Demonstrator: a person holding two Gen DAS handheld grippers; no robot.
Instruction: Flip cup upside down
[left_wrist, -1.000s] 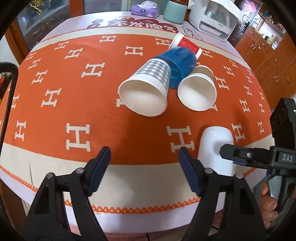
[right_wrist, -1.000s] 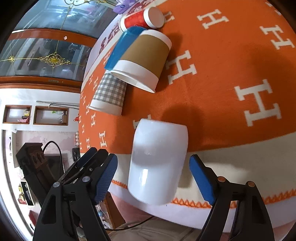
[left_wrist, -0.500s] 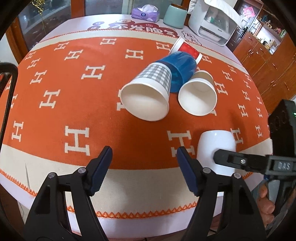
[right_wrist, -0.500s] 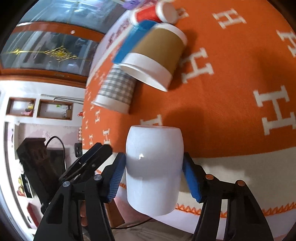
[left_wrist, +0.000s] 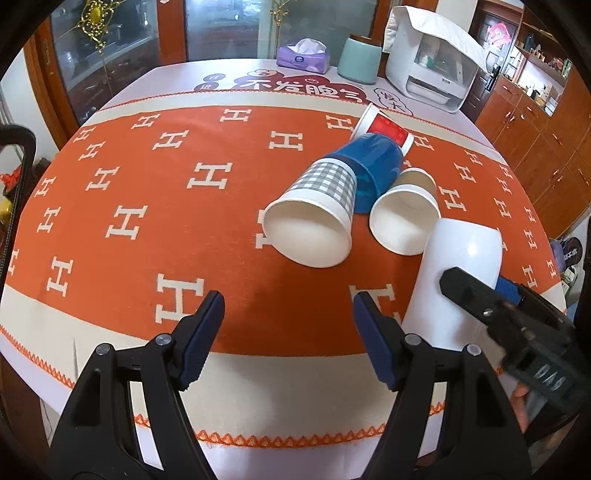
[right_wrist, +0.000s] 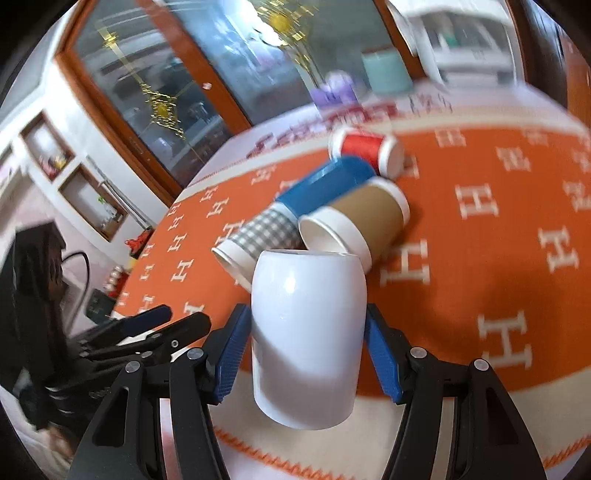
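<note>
My right gripper (right_wrist: 303, 354) is shut on a plain white cup (right_wrist: 306, 332) and holds it lifted above the near edge of the table. The cup is close to upright in the right wrist view, and I cannot tell which end is its mouth. The same white cup (left_wrist: 458, 280) shows at the right of the left wrist view, tilted, with the right gripper's black finger (left_wrist: 476, 295) across it. My left gripper (left_wrist: 288, 332) is open and empty, low over the orange tablecloth (left_wrist: 147, 206), left of the cup.
Several cups lie on their sides in a cluster mid-table: a grey checked paper cup (left_wrist: 314, 218), a blue cup (left_wrist: 373, 166), a brown-sleeved paper cup (left_wrist: 402, 214) and a red cup (left_wrist: 384, 127). A tissue box (left_wrist: 303, 57), a teal jar (left_wrist: 360, 61) and a white appliance (left_wrist: 432, 62) stand at the back.
My right gripper closed on the white cup, lifted it off the table's near edge and swung it from lying flat towards upright. My left gripper stayed open, raised a little.
</note>
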